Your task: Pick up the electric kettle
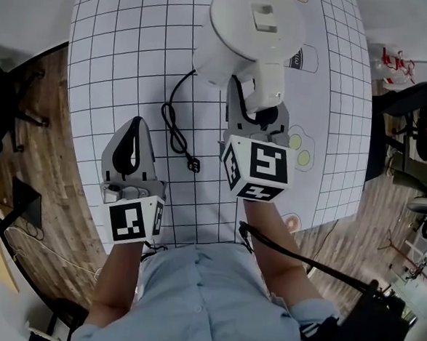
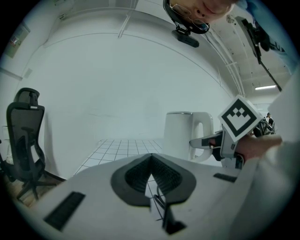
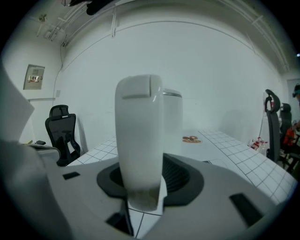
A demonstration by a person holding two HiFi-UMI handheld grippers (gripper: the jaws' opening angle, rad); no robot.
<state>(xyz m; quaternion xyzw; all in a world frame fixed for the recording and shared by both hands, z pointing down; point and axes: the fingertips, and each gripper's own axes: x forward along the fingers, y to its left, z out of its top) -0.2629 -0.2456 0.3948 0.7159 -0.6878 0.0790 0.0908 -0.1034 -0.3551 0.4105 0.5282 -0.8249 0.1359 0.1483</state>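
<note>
Right gripper (image 3: 143, 190) tight on person-facing handle (image 3: 139, 136) of upright electric kettle (image 1: 241, 37)

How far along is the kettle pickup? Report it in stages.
Done: the right hand-held gripper is at the electric kettle, its handle between the jaws. In hand: the jaws seem pressed on that handle. To do: the lift; the kettle looks to stand on the table. The left hand-held gripper is shut and empty.

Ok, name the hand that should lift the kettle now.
Right. The right tool clamps the handle of the kettle; the left tool sits shut and empty, apart, beside the cord.
</note>
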